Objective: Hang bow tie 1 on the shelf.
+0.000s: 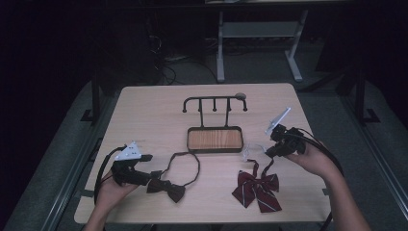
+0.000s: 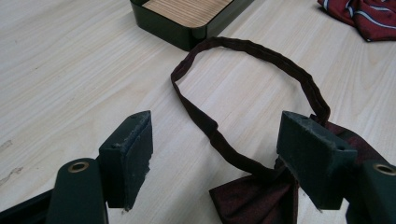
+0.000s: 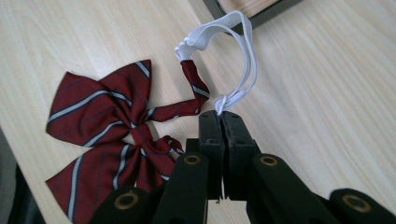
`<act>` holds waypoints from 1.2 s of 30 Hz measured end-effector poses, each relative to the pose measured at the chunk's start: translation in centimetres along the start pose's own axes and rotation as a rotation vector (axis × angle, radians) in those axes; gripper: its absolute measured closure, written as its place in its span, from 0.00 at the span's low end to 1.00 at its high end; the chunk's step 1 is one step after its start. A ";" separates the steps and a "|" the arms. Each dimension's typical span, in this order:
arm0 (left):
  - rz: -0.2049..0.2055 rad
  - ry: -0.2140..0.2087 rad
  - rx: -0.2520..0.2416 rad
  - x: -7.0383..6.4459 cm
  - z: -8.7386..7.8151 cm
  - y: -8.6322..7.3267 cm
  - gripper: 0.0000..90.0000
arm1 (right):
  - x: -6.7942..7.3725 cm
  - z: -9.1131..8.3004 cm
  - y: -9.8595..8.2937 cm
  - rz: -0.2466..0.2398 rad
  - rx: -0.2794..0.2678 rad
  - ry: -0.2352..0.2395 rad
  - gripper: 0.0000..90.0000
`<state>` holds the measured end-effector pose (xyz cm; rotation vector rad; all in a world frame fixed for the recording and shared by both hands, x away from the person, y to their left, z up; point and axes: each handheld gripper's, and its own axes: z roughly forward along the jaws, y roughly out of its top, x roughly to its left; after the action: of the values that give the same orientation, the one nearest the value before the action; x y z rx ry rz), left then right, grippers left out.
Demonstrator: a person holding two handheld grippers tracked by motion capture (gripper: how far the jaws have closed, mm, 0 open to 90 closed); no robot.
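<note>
A dim lab or studio: one pale wooden table point(image 1: 144, 110) stands lit on grey carpet point(image 1: 57, 144), with cables point(image 1: 168, 67) tangled on the floor at eleven o'clock and a white desk frame point(image 1: 255, 43) at twelve.

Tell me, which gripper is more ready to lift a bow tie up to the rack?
Probably the right gripper: its jaws are shut on the white elastic loop of the striped bow tie. The left gripper is open around the dark bow tie, not gripping it. The rack stands behind.

striped bow tie point(image 3: 100, 135): red, white stripes | plain bow tie point(image 2: 261, 198): dark maroon
</note>
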<state>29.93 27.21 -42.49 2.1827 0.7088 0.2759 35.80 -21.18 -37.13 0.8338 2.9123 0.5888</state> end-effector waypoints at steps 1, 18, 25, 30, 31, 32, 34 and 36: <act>-0.001 0.001 -0.001 0.0 0.0 0.0 0.30 | 0.1 -0.2 0.0 -0.003 -0.003 -0.001 0.97; 0.004 0.002 -0.004 -0.1 0.0 0.0 0.30 | 0.7 -2.4 0.8 -0.048 -0.040 0.028 0.97; 0.010 0.005 -0.003 0.0 0.0 0.0 0.30 | 1.0 -3.4 1.6 -0.071 -0.054 0.019 0.97; 0.005 0.002 -0.004 -0.1 0.0 0.0 0.30 | 1.0 -4.3 2.0 -0.078 -0.068 0.014 0.97; 0.002 0.002 -0.007 -0.1 0.0 0.0 0.30 | 1.0 -4.6 2.1 -0.081 -0.068 0.012 0.97; 0.005 0.004 -0.007 -0.1 0.0 0.0 0.30 | 1.0 -4.6 2.1 -0.081 -0.068 0.012 0.97; 0.006 0.005 -0.006 0.0 0.0 0.0 0.30 | 1.1 -4.8 2.3 -0.083 -0.068 0.004 0.97; 0.001 0.003 -0.005 -0.1 0.0 0.0 0.30 | 1.1 -5.2 2.4 -0.083 -0.076 -0.004 0.97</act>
<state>29.90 27.17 -42.51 2.1786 0.7081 0.2818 35.28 -20.50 -31.34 0.7013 2.8837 0.6846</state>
